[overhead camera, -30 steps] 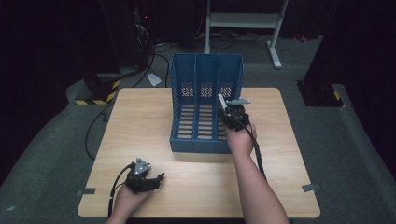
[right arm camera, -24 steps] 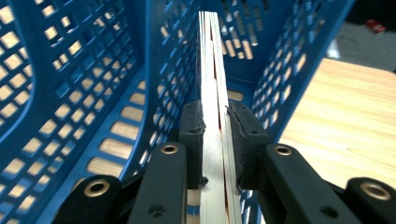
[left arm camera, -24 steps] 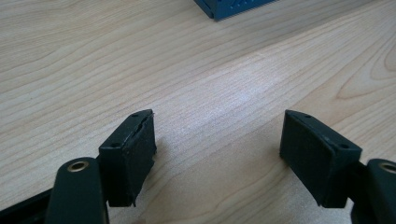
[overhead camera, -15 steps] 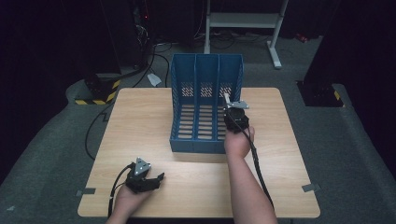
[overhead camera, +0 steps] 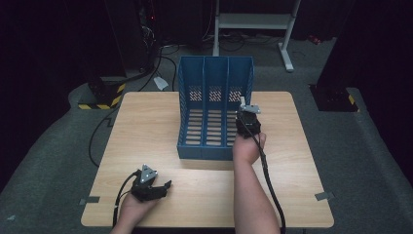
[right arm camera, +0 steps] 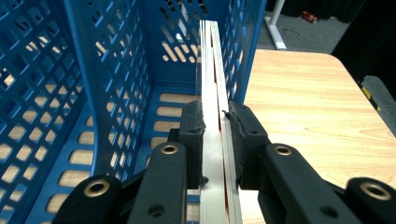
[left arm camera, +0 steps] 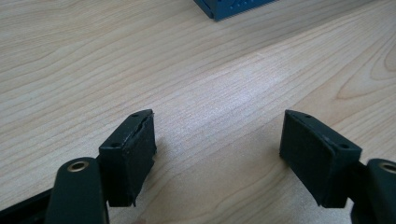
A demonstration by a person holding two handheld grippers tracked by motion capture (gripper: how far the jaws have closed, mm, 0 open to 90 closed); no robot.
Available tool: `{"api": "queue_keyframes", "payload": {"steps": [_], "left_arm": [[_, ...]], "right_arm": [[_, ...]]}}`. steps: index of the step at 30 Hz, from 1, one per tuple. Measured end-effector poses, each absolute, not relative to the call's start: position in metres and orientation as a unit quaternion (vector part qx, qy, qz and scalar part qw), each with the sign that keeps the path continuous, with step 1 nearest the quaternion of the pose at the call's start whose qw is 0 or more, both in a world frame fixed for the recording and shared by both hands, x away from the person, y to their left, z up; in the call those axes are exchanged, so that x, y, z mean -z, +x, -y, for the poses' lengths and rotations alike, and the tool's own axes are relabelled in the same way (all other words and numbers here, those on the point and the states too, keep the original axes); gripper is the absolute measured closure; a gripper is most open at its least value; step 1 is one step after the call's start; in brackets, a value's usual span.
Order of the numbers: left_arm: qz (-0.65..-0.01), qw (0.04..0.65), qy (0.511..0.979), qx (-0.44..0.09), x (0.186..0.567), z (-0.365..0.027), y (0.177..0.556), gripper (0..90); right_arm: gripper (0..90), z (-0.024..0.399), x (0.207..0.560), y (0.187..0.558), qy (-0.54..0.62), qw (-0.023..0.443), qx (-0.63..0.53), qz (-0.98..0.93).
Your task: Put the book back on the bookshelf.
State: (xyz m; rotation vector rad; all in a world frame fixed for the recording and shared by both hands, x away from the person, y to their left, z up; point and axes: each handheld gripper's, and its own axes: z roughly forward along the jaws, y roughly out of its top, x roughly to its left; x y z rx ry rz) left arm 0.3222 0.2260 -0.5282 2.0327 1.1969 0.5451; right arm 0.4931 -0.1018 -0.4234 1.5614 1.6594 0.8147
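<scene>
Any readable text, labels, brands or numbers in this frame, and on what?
None can be read. The blue file rack, the pale flat item clamped in the right gripper, the table and the left gripper carry no visible lettering. The yellow-black hazard stripes on the floor stand are a pattern, not text.

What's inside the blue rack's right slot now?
In the blue rack, the right slot holds a thin pale book on edge, clamped by the right gripper. Its lower edge and the floor beneath are hidden.
</scene>
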Motion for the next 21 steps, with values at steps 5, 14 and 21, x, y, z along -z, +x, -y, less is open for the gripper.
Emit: {"api": "queue_keyframes", "payload": {"steps": [5,14,21], "left_arm": [[-0.462,0.353,0.786,-0.21,0.5282,-0.226,0.3222,26.8],[-0.461,0.353,0.787,-0.21,0.5281,-0.2261,0.3222,26.8],[-0.461,0.353,0.787,-0.21,0.5282,-0.226,0.3222,26.8]], "right_arm": [[76.4,0.1005,0.423,0.4944,0.605,0.36,-0.311,-0.638],[76.0,0.0979,0.4258,0.4945,0.607,0.374,-0.306,-0.631],[74.0,0.0967,0.4266,0.4942,0.605,0.375,-0.304,-0.633]]}}
